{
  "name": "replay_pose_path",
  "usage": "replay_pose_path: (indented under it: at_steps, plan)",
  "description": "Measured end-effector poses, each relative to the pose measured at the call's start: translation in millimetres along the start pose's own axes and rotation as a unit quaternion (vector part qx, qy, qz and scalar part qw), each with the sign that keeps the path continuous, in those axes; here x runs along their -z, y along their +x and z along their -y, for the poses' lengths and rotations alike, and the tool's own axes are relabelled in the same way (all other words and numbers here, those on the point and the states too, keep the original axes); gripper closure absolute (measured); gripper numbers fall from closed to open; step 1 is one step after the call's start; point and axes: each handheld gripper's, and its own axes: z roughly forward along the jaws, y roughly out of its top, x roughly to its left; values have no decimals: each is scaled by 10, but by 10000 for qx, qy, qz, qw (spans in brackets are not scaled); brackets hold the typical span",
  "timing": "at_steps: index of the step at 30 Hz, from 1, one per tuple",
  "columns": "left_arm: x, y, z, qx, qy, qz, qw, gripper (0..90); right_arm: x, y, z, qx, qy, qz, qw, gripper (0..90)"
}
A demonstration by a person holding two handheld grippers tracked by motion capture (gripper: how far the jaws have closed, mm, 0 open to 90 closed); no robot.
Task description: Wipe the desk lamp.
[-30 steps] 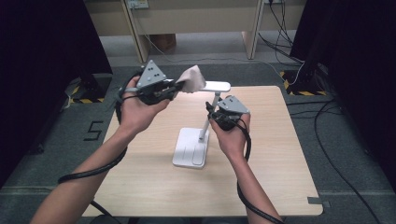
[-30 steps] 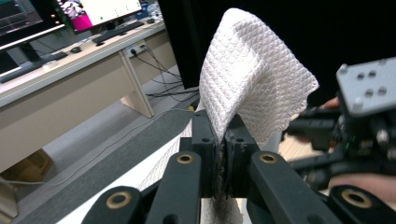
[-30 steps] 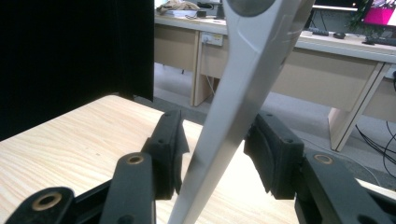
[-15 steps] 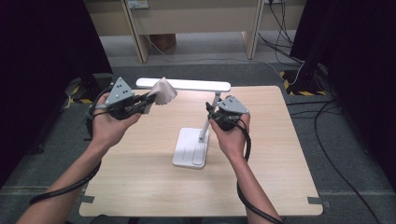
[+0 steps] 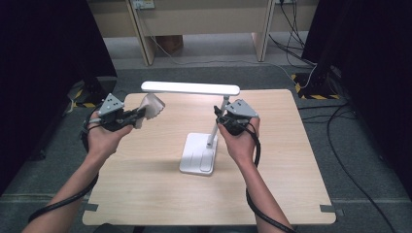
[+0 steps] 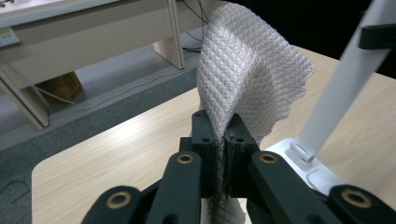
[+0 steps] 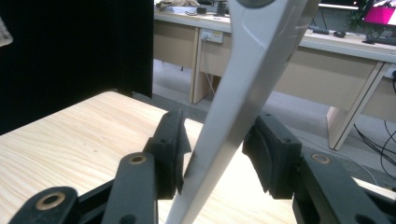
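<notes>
Desk lamp (image 5: 204,141) blocks centre; table (image 5: 145,194) edges free.

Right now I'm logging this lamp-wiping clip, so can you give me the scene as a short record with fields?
Surface: wooden table
Lamp: white desk lamp, upright, base on table
Cloth: white quilted cloth
Left hand-held gripper: shut on the cloth, near the lamp head's left end
Right hand-held gripper: jaws around the lamp's stem, one pad touching it, the other apart
</notes>
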Motion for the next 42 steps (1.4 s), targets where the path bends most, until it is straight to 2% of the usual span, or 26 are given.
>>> replay_pose_path:
  at_steps: [4, 9, 12, 16, 21, 29, 42]
  plan:
    - [-21, 18, -76, 94, -80, -31, 9999, 849, -3, 1, 14, 9, -2, 8, 10000, 576]
    - [-36, -50, -161, 49, -175, 40, 9998, 849, -8, 4, 22, 37, 27, 18, 10000, 579]
    - [-28, -50, -200, 96, -236, -4, 9997, 849, -9, 5, 22, 27, 65, 10, 10000, 579]
    - [-21, -15, -233, 161, -224, -52, 9996, 850, -9, 1, 19, 90, 59, 17, 9999, 580]
    - [-22, -18, -257, 136, -222, -52, 9996, 849, -13, 8, 17, 115, 54, 58, 9999, 581]
    - [-42, -77, -311, 69, -213, -34, 9997, 849, -16, 32, 10, 168, 86, 99, 9998, 580]
    - [-93, -160, -334, 126, -240, -39, 9996, 849, -15, 30, 9, 243, 97, 121, 9996, 578]
